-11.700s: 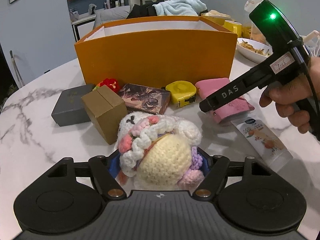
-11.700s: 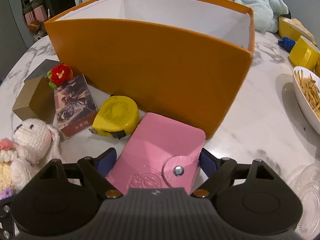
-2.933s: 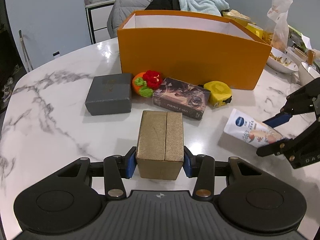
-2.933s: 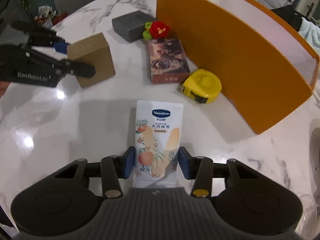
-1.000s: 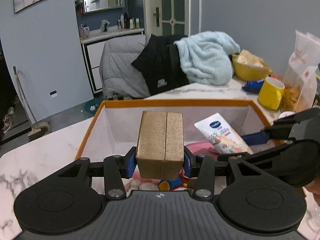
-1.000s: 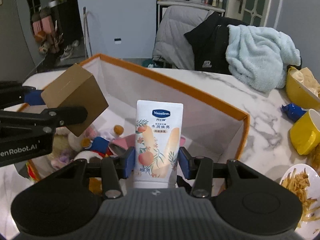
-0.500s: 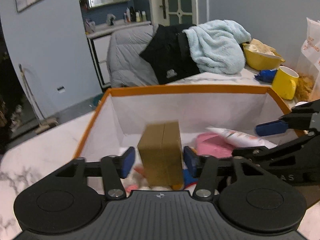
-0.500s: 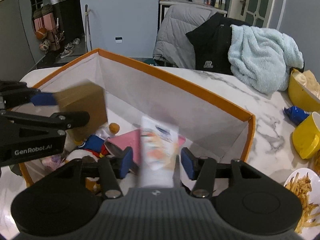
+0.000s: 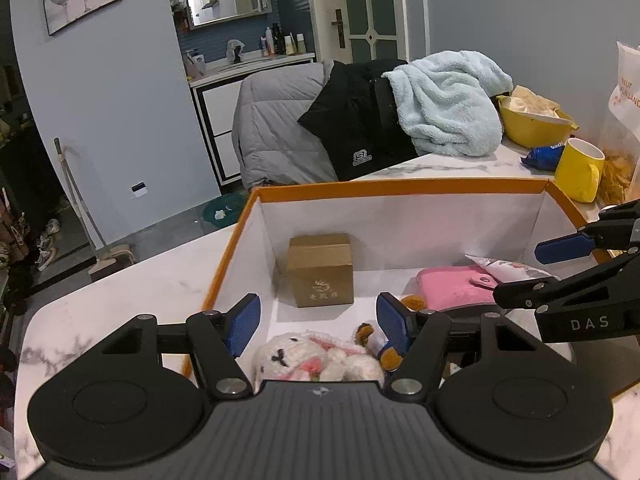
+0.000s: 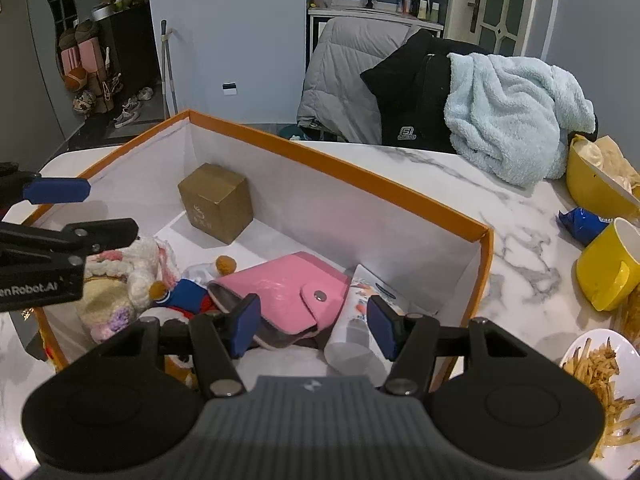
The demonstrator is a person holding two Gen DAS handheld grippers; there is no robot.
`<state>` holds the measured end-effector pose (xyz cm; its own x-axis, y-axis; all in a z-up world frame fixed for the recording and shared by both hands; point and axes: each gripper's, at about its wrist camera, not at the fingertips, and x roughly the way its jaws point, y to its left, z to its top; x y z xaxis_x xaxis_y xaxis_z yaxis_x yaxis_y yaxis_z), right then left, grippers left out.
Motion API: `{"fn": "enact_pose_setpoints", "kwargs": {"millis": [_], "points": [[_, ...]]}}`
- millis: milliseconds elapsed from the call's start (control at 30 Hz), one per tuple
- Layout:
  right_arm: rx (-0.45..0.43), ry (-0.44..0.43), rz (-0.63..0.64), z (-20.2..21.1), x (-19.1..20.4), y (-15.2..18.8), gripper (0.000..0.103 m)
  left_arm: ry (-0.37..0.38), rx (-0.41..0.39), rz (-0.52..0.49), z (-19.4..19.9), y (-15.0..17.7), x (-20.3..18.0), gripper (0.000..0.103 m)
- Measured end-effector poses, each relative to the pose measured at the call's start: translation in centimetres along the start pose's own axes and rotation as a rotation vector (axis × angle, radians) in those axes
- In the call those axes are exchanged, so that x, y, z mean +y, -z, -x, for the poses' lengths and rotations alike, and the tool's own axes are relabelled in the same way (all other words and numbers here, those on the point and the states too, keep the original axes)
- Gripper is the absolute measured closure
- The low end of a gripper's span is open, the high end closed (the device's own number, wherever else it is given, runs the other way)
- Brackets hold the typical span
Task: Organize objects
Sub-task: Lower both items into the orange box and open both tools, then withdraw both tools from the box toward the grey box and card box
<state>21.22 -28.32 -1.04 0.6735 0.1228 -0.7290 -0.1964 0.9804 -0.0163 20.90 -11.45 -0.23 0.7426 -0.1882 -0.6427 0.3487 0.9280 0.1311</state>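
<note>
Orange box [image 10: 340,168]: we see it on the marble table [image 10: 520,216], open-topped with white inner walls; it reads as the collecting bin for the tidy-up.
Gold carton [image 9: 320,270]: upright on the box floor near the far-left corner, clear of both grippers; square to the walls, so it wastes little room.
Lotion tube [image 10: 360,320]: lying on the box floor at the right end, partly under the pink wallet [image 10: 288,296], cap end towards us.
Soft toys: crochet bunny [image 9: 312,358] and a small plush beside it fill the near-left part of the box.
Left gripper [image 9: 318,324]: above the near rim, jaws opening, nothing between the blue pads — the carton sits well beyond them.
Right gripper [image 10: 308,326]: fingers apart over the wallet and tube, clamping neither, though the tube lies just below.
Our reading: both drops look done; any loose items left on the table lie out of view.
Off-task clutter: yellow mug [image 10: 612,264] and plate of fries [image 10: 600,372] stand outside the box.
</note>
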Motion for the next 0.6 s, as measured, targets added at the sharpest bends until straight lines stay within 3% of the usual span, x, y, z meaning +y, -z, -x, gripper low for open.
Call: {"fn": "enact_pose_setpoints", "kwargs": {"millis": [600], "points": [[-0.071,-0.043,0.027,5.2,2.6,-0.1,0.042,-0.029,-0.061,-0.006,6.3,-0.7,1.3,0.027]]}}
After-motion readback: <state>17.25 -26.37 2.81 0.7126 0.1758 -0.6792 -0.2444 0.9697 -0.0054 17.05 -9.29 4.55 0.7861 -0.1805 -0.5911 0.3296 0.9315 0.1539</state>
